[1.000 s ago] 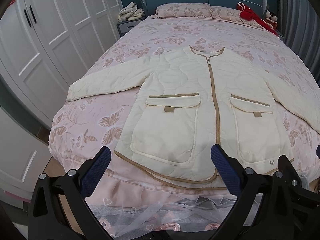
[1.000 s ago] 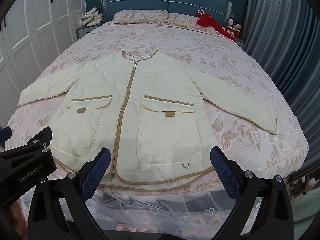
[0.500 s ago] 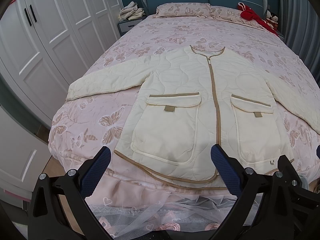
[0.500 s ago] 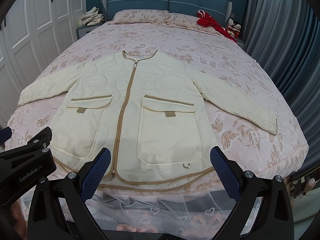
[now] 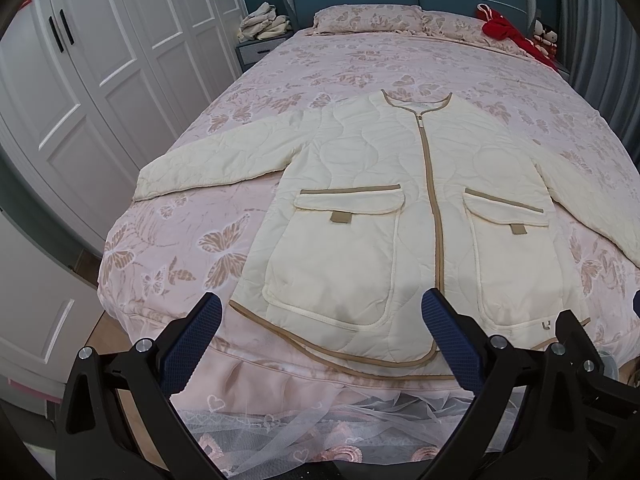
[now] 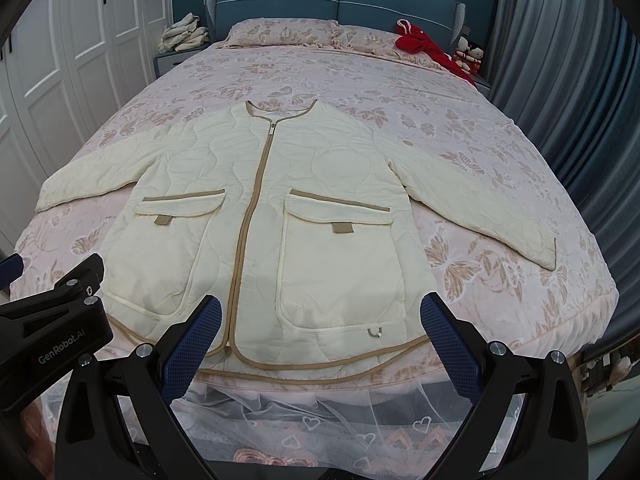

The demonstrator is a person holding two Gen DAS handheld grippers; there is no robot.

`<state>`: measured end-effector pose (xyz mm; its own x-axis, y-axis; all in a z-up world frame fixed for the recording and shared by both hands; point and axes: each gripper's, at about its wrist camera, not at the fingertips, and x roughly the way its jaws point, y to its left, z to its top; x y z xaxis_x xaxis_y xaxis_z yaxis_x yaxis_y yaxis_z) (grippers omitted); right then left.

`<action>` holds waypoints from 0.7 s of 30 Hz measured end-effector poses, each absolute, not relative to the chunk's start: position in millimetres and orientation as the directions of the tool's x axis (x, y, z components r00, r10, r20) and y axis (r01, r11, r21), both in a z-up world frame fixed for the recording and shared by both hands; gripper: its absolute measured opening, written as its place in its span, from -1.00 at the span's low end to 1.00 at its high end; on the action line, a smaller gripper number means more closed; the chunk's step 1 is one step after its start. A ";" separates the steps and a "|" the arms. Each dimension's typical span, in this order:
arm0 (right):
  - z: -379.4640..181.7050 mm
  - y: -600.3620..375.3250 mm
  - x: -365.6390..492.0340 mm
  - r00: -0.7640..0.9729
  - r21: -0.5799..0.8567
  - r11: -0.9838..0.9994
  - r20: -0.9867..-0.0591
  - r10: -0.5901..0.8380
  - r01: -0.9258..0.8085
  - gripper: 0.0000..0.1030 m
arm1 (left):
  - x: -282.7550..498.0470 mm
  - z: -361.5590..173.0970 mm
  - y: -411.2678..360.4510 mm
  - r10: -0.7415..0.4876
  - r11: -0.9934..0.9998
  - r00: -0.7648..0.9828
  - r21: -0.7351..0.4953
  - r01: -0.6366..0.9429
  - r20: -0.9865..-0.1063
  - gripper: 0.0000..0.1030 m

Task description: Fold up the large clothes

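- The jacket (image 6: 256,216) lies flat and face up on the bed (image 6: 460,120), zipped, both sleeves spread out to the sides, its hem nearest the fingers.
- The left gripper (image 5: 320,340) hangs just short of the hem, fingers spread wide, nothing between them.
- The right gripper (image 6: 320,340) hangs beside it over the hem, fingers likewise spread and empty.
- Beyond the collar, far ahead of the fingers, sit pillows (image 6: 280,30) and a red garment (image 6: 424,46).
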<state>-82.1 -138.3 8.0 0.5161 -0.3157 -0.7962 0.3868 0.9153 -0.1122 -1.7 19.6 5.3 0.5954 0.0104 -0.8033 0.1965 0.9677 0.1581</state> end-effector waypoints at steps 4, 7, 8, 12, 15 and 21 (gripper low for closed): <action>6.1 -134.5 -78.5 0.509 -0.105 0.918 -0.805 -0.305 0.383 0.90 | -0.9 1.8 18.9 0.017 0.966 0.594 0.167 0.199 -0.804 0.89; 1.1 -135.7 -74.8 0.513 -0.073 0.929 -0.817 -0.265 0.364 0.90 | 3.8 -7.7 18.3 0.002 0.967 0.578 0.150 0.208 -0.816 0.89; -1.1 -139.3 -72.8 0.516 -0.051 0.934 -0.822 -0.241 0.355 0.90 | 6.0 -9.7 18.0 -0.010 0.965 0.572 0.142 0.220 -0.820 0.89; -14.6 -181.5 -70.8 0.513 -0.005 0.917 -0.828 -0.228 0.399 0.90 | 17.6 -13.6 17.5 -0.035 0.968 0.559 0.112 0.225 -0.828 0.90; -27.7 -238.1 -73.4 0.476 -0.022 0.868 -0.829 -0.294 0.497 0.90 | 31.8 -19.1 19.5 -0.025 0.976 0.543 0.096 0.193 -0.840 0.90; -55.9 -388.4 -92.8 0.394 0.045 0.677 -0.840 -0.372 0.735 0.90 | 54.4 -31.9 26.0 -0.022 0.991 0.536 0.053 0.124 -0.844 0.89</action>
<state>-92.8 -388.4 -55.9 0.3940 -0.3722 -0.8404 0.7347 0.6770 0.0446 54.4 26.0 -31.9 0.5365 -0.0224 -0.8436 0.1244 0.9908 0.0529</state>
